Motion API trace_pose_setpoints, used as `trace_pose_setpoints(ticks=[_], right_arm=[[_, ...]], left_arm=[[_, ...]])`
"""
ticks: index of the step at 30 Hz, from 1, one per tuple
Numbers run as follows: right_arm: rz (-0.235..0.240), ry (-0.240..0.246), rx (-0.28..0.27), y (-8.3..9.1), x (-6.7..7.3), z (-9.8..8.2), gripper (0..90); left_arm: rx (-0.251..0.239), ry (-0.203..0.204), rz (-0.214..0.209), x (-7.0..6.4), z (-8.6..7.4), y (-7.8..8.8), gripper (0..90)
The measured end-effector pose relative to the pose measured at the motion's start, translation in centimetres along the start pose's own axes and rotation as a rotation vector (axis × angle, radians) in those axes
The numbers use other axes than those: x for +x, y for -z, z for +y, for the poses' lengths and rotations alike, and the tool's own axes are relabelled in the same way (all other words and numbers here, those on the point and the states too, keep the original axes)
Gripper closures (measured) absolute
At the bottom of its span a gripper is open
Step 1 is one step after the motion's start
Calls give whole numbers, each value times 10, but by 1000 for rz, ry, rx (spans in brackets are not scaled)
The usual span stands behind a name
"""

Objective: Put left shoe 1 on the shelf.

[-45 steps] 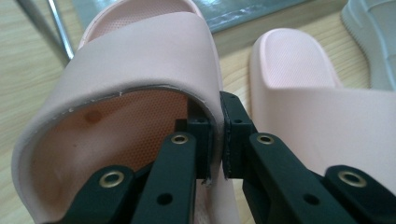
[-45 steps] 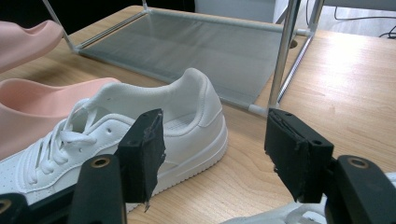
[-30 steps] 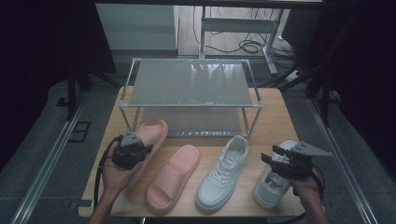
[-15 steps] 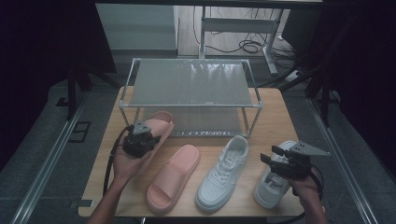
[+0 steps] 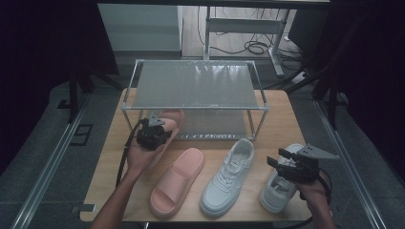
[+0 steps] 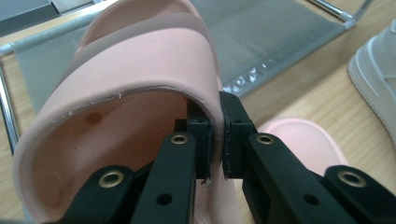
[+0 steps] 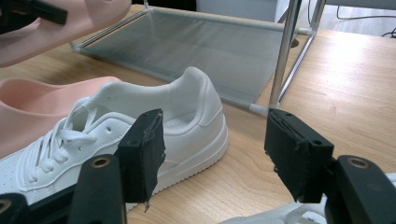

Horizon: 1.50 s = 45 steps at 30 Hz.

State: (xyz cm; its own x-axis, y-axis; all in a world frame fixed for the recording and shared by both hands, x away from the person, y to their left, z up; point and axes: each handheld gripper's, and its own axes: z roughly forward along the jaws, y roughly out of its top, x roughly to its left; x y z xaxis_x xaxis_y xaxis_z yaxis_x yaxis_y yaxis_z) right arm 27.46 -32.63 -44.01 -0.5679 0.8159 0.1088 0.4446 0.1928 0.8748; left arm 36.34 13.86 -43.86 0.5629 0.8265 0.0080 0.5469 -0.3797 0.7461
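High view | left tool (image 5: pixel 160 128) clamped on pink slipper's (image 5: pixel 165 125) strap at rack's (image 5: pixel 191 86) near-left, its toe hidden beneath shelf | right tool (image 7: pixel 212 151) wide, white sneaker (image 7: pixel 154 126) beyond, toe cropped.

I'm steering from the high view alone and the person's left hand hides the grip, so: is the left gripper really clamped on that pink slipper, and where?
Observer: Yes. In the left gripper view the left gripper is shut on the pink slipper, pinching the edge of its strap.
Operator: Where is the slipper headed?
Observer: Its toe points at the lower shelf of the rack, whose grey mesh lies just beyond it.
Operator: Is the right gripper carrying anything?
Observer: No. In the right gripper view the right gripper is open with nothing between its jaws; the white sneaker stands on the table beyond them.
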Motion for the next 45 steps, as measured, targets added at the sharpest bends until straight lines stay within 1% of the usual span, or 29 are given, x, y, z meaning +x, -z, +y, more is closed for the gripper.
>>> trace_pose_setpoints(ticks=[4, 5, 6, 7, 10, 11, 12, 13, 14, 15, 16, 17, 18, 23, 27, 28, 29, 31, 32, 33, 34, 36, 37, 38, 39, 41, 42, 44, 45], right_arm=[[-2, -2, -2, 1, 0, 0, 381], [-2, -2, -2, 1, 0, 0, 381], [-2, -2, 1, 0, -1, 0, 381], [-2, -3, 0, 0, -1, 0, 381], [0, -2, 3, 0, 0, 0, 381], [0, -2, 3, 0, 0, 0, 381], [2, 1, 3, -1, 0, 0, 380], [2, 1, 3, -1, 0, 0, 380], [1, -2, 2, -1, -1, 0, 381], [1, -2, 2, -1, -1, 0, 381], [1, -1, 3, -1, -1, 0, 380], [1, -1, 3, -1, -1, 0, 380], [1, -4, -1, 0, -1, 0, 380], [0, -6, -1, 0, -1, 0, 380], [0, -4, -1, 0, -1, 0, 380], [0, -4, 0, 0, -1, 0, 381], [0, -4, 0, 0, -1, 0, 381], [0, -4, -1, 0, -1, 0, 380], [-2, -6, -1, 0, -2, 0, 380], [-2, -6, -1, 0, -2, 0, 380], [-3, -4, -2, 0, -2, 0, 380], [-3, -4, -2, 0, -2, 0, 380], [-1, -3, -2, 0, -1, 0, 380], [-1, -2, -2, 0, -2, 0, 380], [-1, -3, -2, 0, -2, 0, 380], [-2, -5, -3, 1, -2, 0, 380], [-3, -6, -5, 1, -2, 0, 380], [-3, -5, -7, 2, -2, 0, 380], [-4, -4, -7, 2, -2, 0, 380]], left_arm=[[9, 2, 5, 1, 6, -10, 849], [9, 2, 5, 1, 6, -10, 849], [12, 0, 10, 1, 8, -15, 849], [12, 0, 10, 1, 8, -15, 848], [17, -7, 34, -1, 10, -26, 848], [17, -7, 34, -1, 10, -26, 848], [26, -26, 54, -2, 12, -32, 848], [26, -26, 54, -2, 12, -32, 848], [29, -35, 69, -2, 14, -37, 848], [29, -35, 69, -2, 14, -37, 848], [33, -36, 73, -2, 15, -41, 848], [33, -36, 73, -2, 15, -41, 848], [34, -37, 78, -2, 16, -46, 848], [35, -31, 83, -4, 14, -54, 848], [37, -33, 98, -3, 13, -61, 848], [39, -34, 107, -3, 12, -65, 848], [39, -34, 107, -3, 12, -65, 847], [43, -50, 125, -3, 11, -71, 847], [33, -61, 142, -5, 10, -73, 845], [33, -61, 142, -5, 10, -73, 845], [33, -69, 152, -7, 10, -74, 845], [38, -70, 152, -9, 10, -76, 845], [48, -66, 143, -10, 8, -78, 842], [52, -78, 132, -10, 8, -79, 841], [51, -69, 129, -10, 7, -81, 840], [51, -67, 128, -10, 7, -82, 840], [69, -77, 130, -10, 6, -83, 839], [74, -65, 122, -10, 5, -86, 838], [77, -66, 115, -9, 5, -88, 838]])
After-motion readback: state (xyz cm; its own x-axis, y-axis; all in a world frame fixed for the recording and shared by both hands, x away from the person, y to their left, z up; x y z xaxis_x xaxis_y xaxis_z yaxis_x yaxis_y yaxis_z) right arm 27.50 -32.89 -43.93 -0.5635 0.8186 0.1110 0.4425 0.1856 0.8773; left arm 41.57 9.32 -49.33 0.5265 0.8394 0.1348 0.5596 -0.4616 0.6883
